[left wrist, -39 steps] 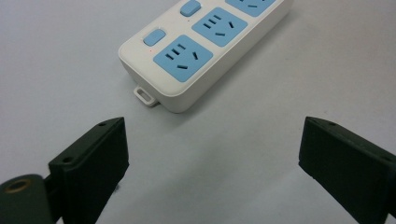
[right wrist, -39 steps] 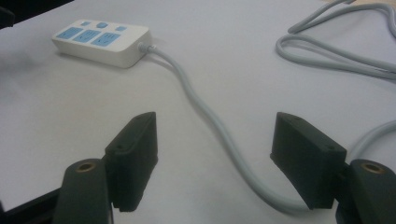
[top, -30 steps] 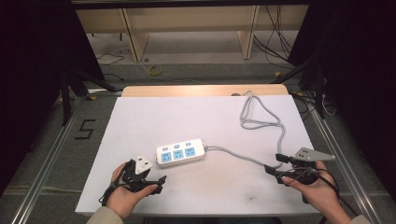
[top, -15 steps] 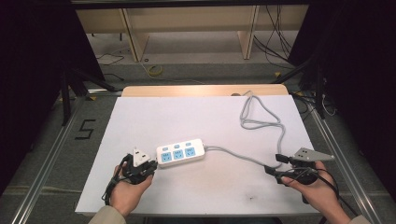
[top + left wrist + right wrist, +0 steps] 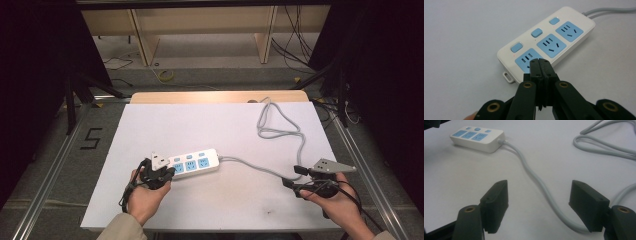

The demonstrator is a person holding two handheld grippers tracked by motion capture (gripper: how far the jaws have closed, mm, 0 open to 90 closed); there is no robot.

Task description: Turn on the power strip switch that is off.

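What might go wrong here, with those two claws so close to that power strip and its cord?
The left gripper, shut with nothing in it, hovers at the near end of the power strip; a careless push could slide the strip across the table. The right gripper is open with the grey cord running between its jaws, so lifting carelessly might snag it and drag the strip.
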